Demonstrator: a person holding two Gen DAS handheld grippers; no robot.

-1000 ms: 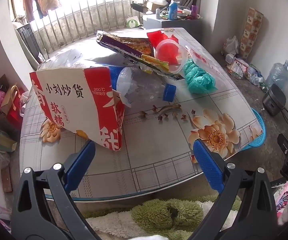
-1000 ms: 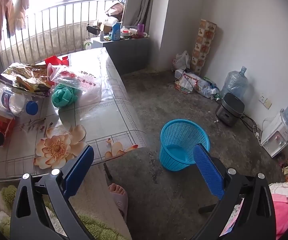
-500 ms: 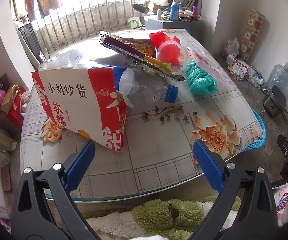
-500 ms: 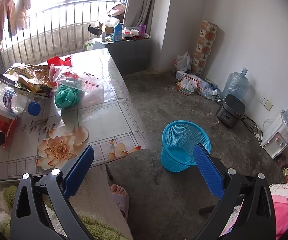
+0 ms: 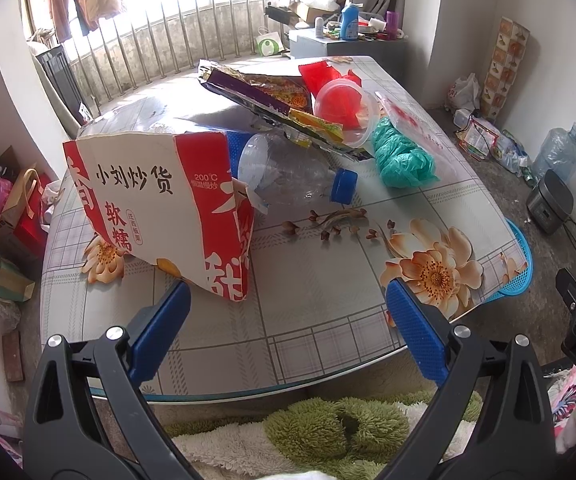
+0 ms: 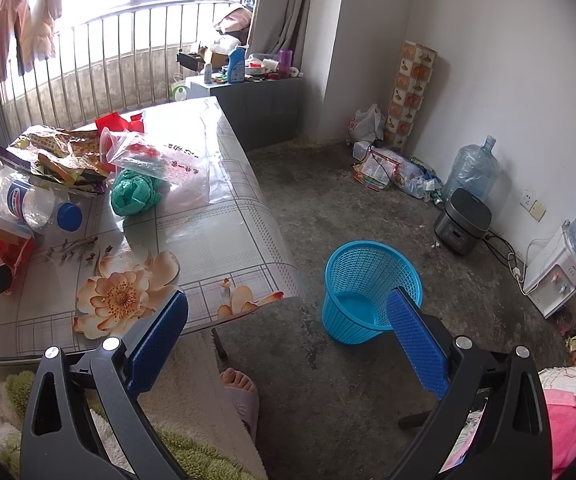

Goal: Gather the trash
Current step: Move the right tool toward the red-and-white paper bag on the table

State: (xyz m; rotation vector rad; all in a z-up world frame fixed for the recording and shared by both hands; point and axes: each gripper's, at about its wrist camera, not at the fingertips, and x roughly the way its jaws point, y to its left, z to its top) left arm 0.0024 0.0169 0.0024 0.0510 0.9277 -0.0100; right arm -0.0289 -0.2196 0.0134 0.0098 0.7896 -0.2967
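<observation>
- Left wrist view: left gripper (image 5: 288, 312) faces the red-and-white paper bag (image 5: 159, 204) lying on the table (image 5: 328, 320); jaws wide, holding nothing, left pad just beside the bag's lower edge.
- Advice: pinch the bag's near corner, then carry it to the blue basket (image 6: 372, 292) on the floor.
- Right gripper (image 6: 288, 336): jaws wide, empty, hovering off the table's corner, near the basket.

On the table (image 5: 328, 312): 1 paper bag (image 5: 159, 200), 1 bottle (image 5: 288, 176), 1 snack wrapper (image 5: 263, 92), 1 tub (image 5: 344, 104), 1 green bag (image 5: 402, 160), 1 zip bag (image 6: 175, 160) (partly overlapping). Floor: 1 basket (image 6: 368, 292).
</observation>
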